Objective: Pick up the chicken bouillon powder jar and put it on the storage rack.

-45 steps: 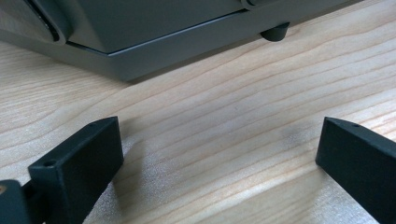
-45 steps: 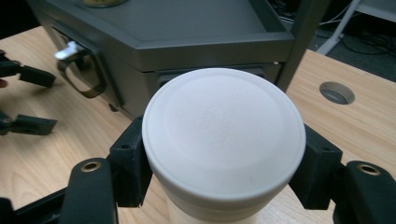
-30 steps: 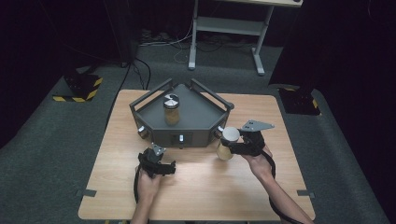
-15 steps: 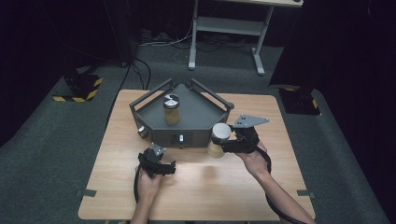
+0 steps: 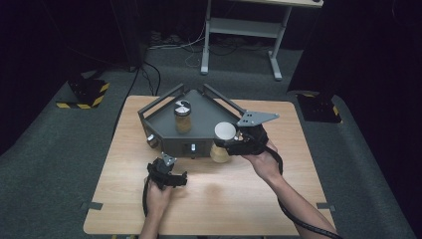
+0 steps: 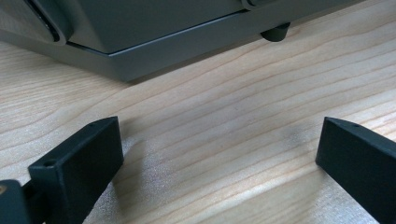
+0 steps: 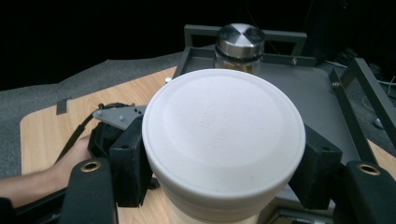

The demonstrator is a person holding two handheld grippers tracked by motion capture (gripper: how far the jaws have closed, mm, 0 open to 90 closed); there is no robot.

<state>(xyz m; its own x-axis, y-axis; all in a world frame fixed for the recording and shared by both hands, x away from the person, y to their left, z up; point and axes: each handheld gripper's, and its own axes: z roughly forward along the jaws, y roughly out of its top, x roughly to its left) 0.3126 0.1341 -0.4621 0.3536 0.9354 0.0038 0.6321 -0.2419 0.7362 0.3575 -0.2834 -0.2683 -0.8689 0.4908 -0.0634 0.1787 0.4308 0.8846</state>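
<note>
A jar with a white lid (image 5: 224, 132) (image 7: 223, 135) hangs above the table at the front right corner of the grey tray (image 5: 204, 117), gripped just under its lid by my right gripper (image 5: 224, 144), which is shut on it. On the tray stands a second jar with a metal lid (image 5: 182, 115) (image 7: 240, 44). My left gripper (image 5: 171, 180) rests low on the wooden table in front of the tray, jaws wide open with bare wood between them; its fingers (image 6: 79, 163) frame the tray's front wall (image 6: 154, 42).
The wooden table (image 5: 229, 194) has free room at the front and right. The tray has raised rails (image 5: 158, 102) around its back. A desk frame (image 5: 239, 30) and cables lie on the floor beyond the table.
My right gripper has lifted the white-lidded jar off the table and carried it left toward the tray's front corner. The left gripper has stayed in place.
</note>
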